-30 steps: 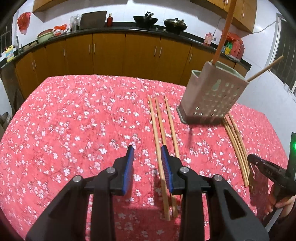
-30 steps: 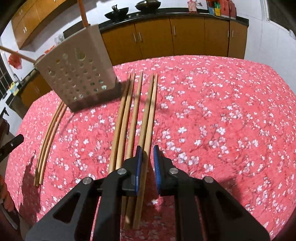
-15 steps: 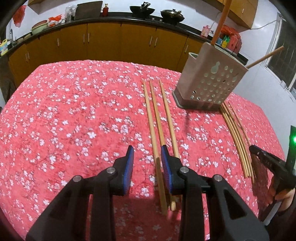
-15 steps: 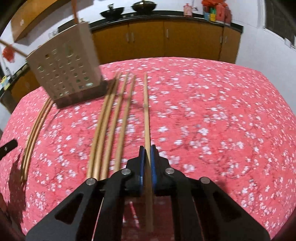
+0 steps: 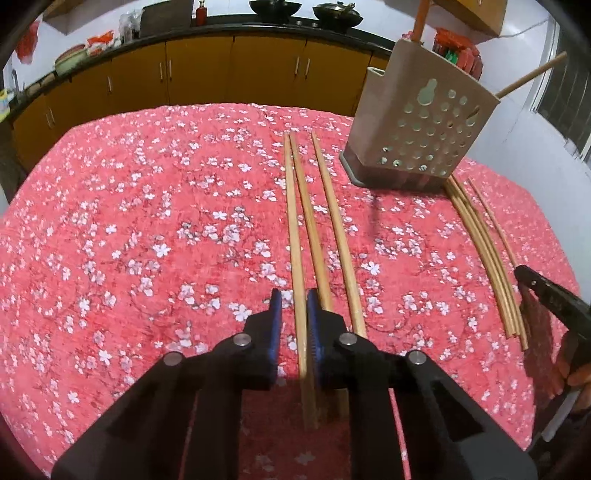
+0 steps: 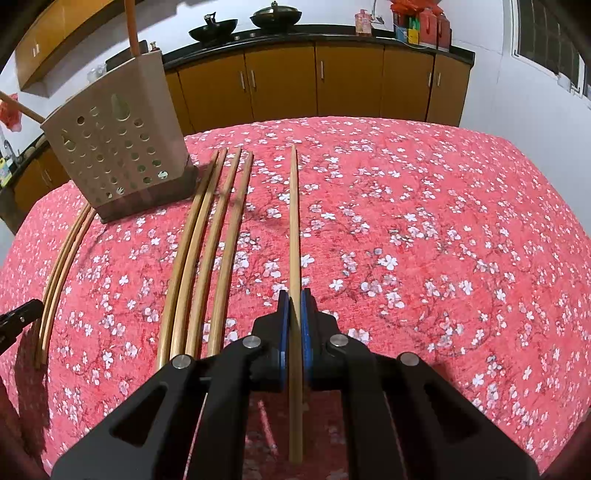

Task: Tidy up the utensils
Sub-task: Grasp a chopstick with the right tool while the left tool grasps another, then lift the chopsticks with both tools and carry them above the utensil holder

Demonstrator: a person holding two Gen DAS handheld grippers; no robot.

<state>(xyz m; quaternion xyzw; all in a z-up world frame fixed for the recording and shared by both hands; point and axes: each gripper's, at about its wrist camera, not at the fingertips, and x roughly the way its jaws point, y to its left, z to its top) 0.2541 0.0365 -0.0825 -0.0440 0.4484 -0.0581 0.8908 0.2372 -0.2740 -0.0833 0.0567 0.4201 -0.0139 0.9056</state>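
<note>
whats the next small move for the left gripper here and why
Probably close the left gripper on the chopstick lying between its fingers: the jaws straddle it with a gap showing on each side, so it isn't gripped yet. The right gripper is already clamped on its own chopstick.

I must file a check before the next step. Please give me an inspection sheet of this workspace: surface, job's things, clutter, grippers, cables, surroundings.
Surface: red floral tablecloth, covering the table.
Job's things: perforated utensil holder upright, with sticks in it; four chopsticks lying side by side next to it; thinner sticks on its other side.
Clutter: nothing seen.
Grippers: right gripper shut on a single chopstick; left gripper open, its jaws on either side of a chopstick on the cloth.
Cables: nothing seen on the table.
Surroundings: orange cabinets, two woks on the counter.
</note>
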